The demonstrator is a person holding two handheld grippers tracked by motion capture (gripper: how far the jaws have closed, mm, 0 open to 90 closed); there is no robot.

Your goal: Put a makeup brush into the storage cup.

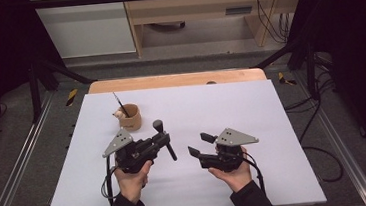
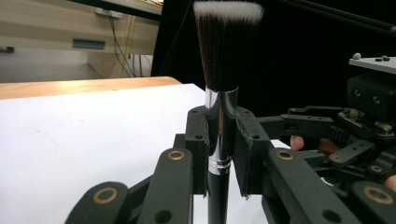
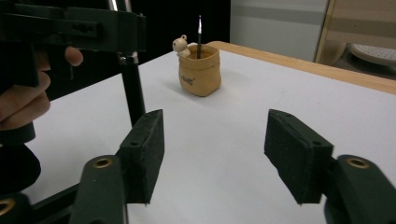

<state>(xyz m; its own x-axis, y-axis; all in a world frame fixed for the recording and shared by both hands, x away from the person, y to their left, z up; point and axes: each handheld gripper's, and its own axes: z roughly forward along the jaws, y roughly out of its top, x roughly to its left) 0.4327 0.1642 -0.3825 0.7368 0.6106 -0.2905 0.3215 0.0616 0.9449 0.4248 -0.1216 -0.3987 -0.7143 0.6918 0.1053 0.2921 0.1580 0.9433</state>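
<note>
Bristles, dark with white tips, top the black-handled makeup brush with its shiny silver collar (image 2: 221,126), which stands upright between the jaws of the left gripper (image 2: 220,154); the jaws are pressed together on the collar and the upper handle, so the brush is clamped there. In the high view the left gripper (image 1: 165,140) holds the brush with its tuft end pointing away from the person and the handle slanting down toward the white tabletop (image 1: 251,107). The right gripper (image 3: 215,154) faces it from just beside, with its jaws standing apart and nothing between them; the brush handle runs down just beyond its left jaw without touching it. In the high view the right gripper (image 1: 198,144) sits near the left one, with a gap between the two. Ahead of the right gripper, well beyond its jaws, stands a small tan sack-shaped holder (image 3: 199,70) with a thin dark stick (image 3: 199,35) rising out of it and a little pale figure (image 3: 181,45) at its rim. From the left gripper, that holder (image 1: 129,118) lies near, off to one side.
</note>
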